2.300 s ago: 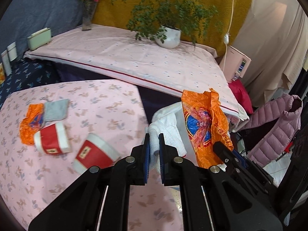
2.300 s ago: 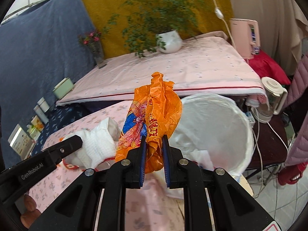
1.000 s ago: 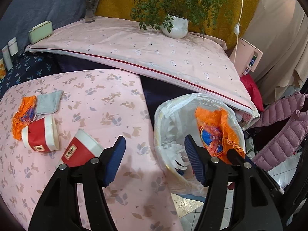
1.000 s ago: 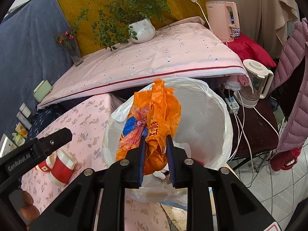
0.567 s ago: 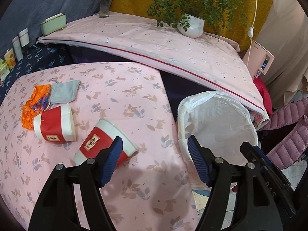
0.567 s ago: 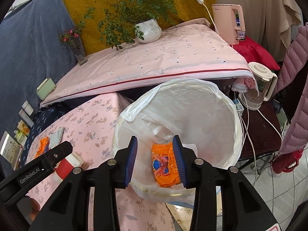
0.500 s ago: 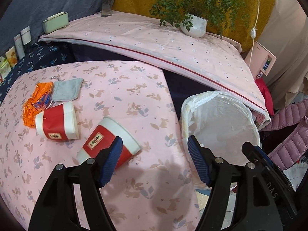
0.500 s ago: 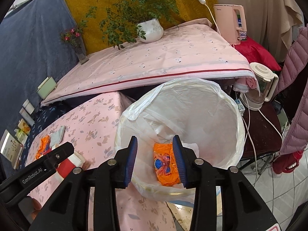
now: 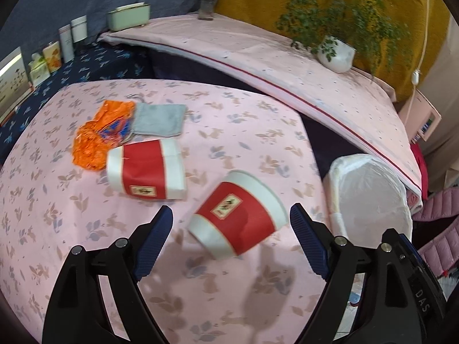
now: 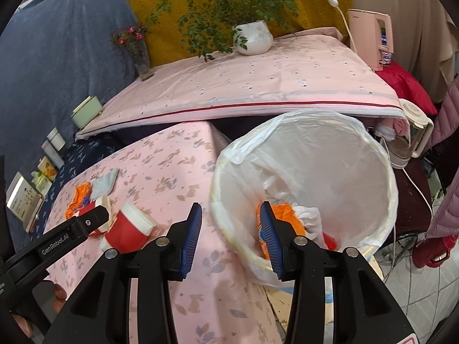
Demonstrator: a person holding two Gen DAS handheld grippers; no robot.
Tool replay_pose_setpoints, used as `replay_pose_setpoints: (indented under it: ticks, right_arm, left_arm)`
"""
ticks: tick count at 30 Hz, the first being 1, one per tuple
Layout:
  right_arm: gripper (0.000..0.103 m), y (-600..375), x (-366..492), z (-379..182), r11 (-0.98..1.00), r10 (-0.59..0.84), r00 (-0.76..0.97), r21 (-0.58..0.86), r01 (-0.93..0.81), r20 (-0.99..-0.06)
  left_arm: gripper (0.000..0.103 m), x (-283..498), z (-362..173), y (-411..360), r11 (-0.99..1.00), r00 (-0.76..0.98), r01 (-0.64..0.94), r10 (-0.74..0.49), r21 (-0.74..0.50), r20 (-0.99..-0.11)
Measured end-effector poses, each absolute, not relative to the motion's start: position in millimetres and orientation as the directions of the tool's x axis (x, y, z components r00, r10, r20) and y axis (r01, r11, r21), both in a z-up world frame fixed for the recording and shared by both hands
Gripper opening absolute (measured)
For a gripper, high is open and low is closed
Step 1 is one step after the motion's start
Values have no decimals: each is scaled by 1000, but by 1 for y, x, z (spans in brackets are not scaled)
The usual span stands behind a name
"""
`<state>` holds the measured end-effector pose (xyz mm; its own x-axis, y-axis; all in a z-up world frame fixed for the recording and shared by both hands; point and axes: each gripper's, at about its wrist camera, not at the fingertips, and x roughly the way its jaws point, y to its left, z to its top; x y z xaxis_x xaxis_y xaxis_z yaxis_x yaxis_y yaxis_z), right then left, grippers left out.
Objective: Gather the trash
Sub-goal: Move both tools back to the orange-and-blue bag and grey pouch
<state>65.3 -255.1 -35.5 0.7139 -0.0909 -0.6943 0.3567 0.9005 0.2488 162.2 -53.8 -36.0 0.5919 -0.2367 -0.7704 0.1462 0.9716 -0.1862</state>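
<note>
My left gripper (image 9: pixel 231 236) is open and empty, just above a red and white paper cup (image 9: pixel 239 218) lying on its side on the pink floral table (image 9: pixel 57 215). A second red cup (image 9: pixel 147 169) lies further left, next to a crumpled orange wrapper (image 9: pixel 99 134) and a grey cloth (image 9: pixel 159 119). The white-lined trash bin (image 10: pixel 304 177) stands off the table's right edge; it holds an orange wrapper (image 10: pixel 289 220) and white tissue (image 10: pixel 308 215). My right gripper (image 10: pixel 229 235) is open and empty over the bin's near rim. The nearer cup (image 10: pixel 126 229) shows there too.
A raised pink-covered surface (image 9: pixel 287 71) behind carries a potted plant (image 9: pixel 335 54), a vase (image 9: pixel 209 3) and a green box (image 9: pixel 129 15). Small containers (image 9: pixel 54 54) line the far left. A kettle (image 10: pixel 410 140) and a pink jacket (image 10: pixel 447 172) are right of the bin.
Both grippers opened and dropped the tissue and the orange wrapper into the bin. My left gripper has since moved left over the table to the nearer red cup.
</note>
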Motion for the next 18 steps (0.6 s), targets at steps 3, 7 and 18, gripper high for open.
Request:
replay_pose_setpoints:
  ticks: [3,7,18]
  right_arm:
    - [42,-242,70,-36,911,-73,713,244,332,-697]
    - [42,-227,75,-36,922,-51,713,241,302,-699]
    - [42,-181,101,-34,951,-1,706,217,219,-708]
  left_arm:
    - [80,164,-39,-35,977,597,107,-212,-184,-774]
    - [80,170,-41,-10,981,604,48,-179,-189,-777]
    - [80,209,-48,75,976,608,-112,-83,-189,-790]
